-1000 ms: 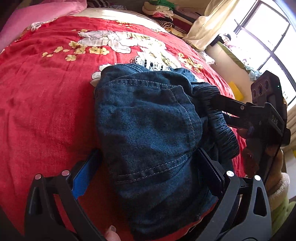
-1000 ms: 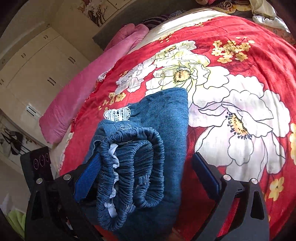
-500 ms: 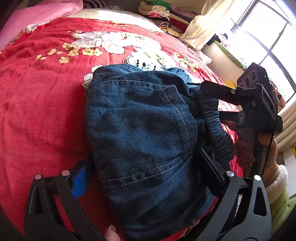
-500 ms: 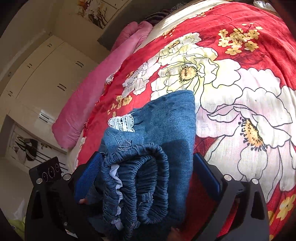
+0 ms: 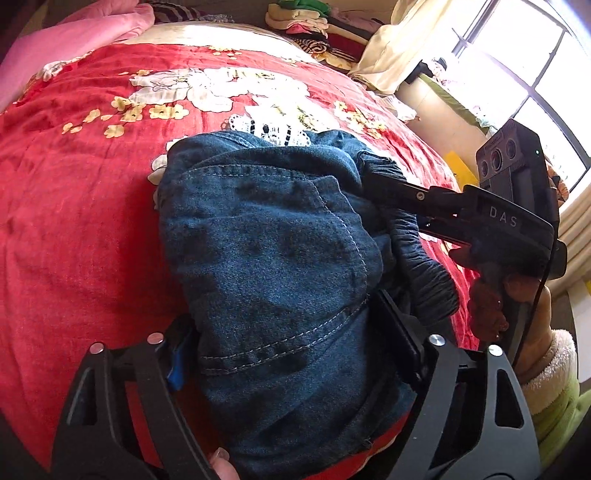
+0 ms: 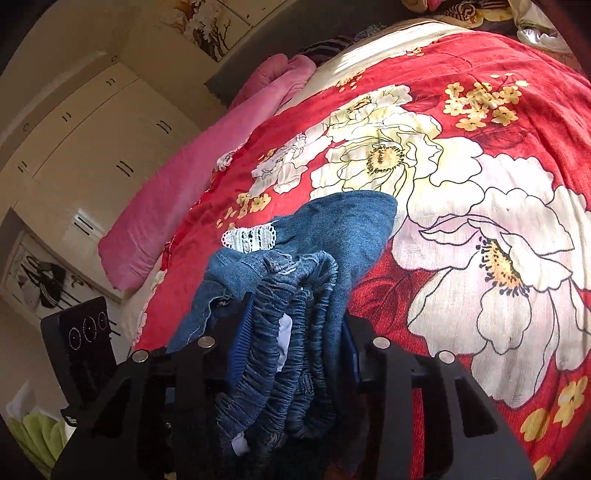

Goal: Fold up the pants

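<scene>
Dark blue denim pants (image 5: 273,266) lie folded in a bundle on the red flowered bedspread (image 5: 74,221), with a white lace trim at the far end. My left gripper (image 5: 291,350) has closed in on the near end of the bundle, fingers pressing both sides. My right gripper (image 6: 291,354) is shut on the bunched elastic waistband (image 6: 280,332); it shows in the left wrist view (image 5: 384,184) reaching in from the right. The pants also show in the right wrist view (image 6: 343,229).
A pink blanket (image 6: 192,184) lies along the bed's far side. Stacked clothes (image 5: 314,22) sit at the head. Cream wardrobes (image 6: 92,140) stand beyond the bed. A window (image 5: 535,74) is at right.
Both grippers have closed in on the pants: the right one narrowed from wide open and now pinches the waistband, the left one squeezes the near end. The bundle is bunched up tighter.
</scene>
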